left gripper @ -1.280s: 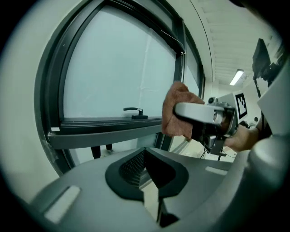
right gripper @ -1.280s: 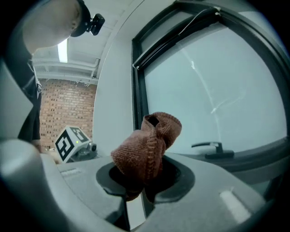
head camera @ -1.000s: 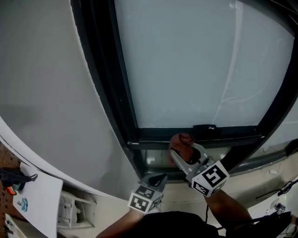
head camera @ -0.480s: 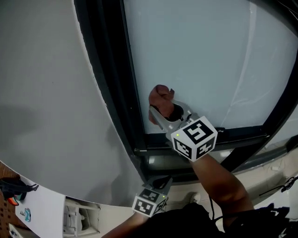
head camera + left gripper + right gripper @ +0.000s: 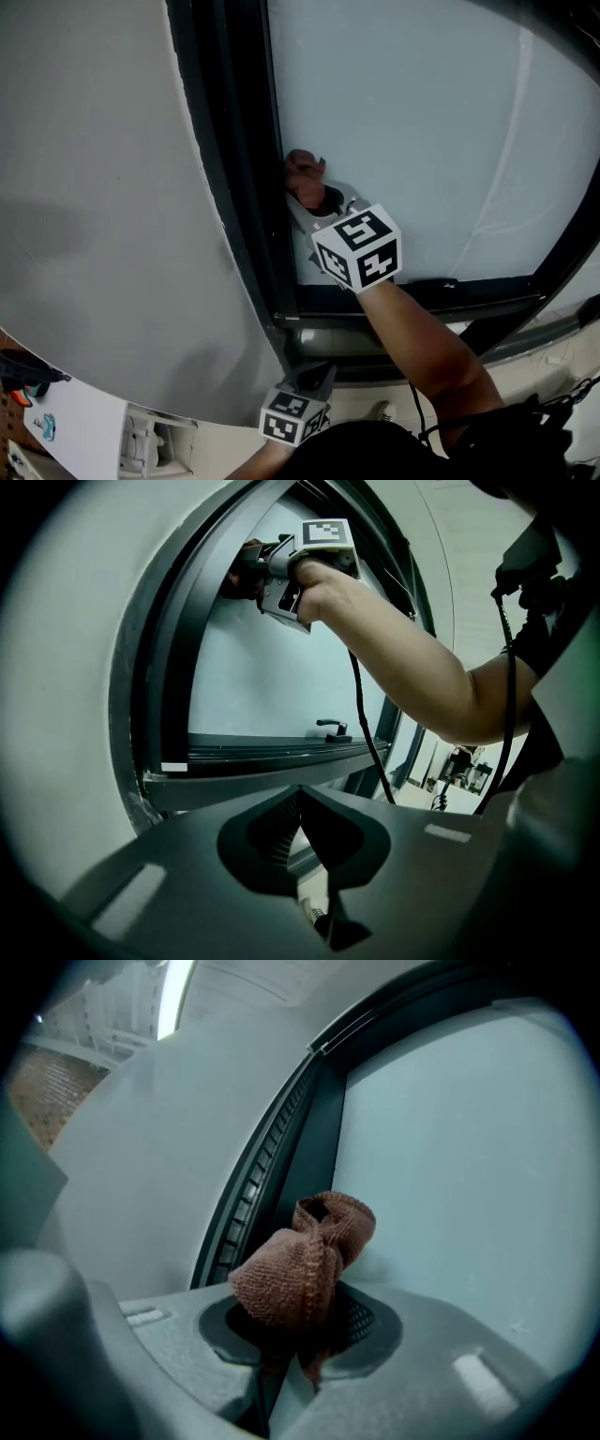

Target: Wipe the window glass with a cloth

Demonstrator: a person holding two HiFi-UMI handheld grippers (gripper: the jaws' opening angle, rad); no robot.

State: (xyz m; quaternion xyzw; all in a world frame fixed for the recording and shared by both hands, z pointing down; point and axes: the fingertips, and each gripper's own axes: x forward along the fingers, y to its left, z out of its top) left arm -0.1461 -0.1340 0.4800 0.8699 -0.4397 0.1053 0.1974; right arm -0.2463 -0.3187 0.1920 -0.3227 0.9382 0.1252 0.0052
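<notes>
Clearly the wiping itself is in hand. The right gripper [image 5: 314, 202] is clenched on the cloth [image 5: 302, 1258], a brown bunched wad that sticks out beyond the jaw tips. The head view shows that wad up against the glass [image 5: 412, 122], right beside the dark frame [image 5: 239, 178] at the pane's left edge and a little above the lower rail [image 5: 422, 291]. Whether the cloth presses on the pane or only hovers just off it cannot be told for certain. In the right gripper view it stands very close to the glass, near the line where glass meets frame. The left gripper [image 5: 300, 841] hangs low, below the window, its jaws closed together with nothing between them, and it takes no part in the work. Its camera looks up at the handle [image 5: 331, 728] on the rail.

Most of the pane lies above and to the right of the cloth, so plenty of glass seems left to cover, though no smear or clean track shows how much is done. The next move probably calls for a steady stroke from this edge, up along the frame or across to the right, with the wad pressed flat on the glass. The grip must be firm, since only 1 end of the cloth is pinched and a snag on the frame could drag it loose.
</notes>
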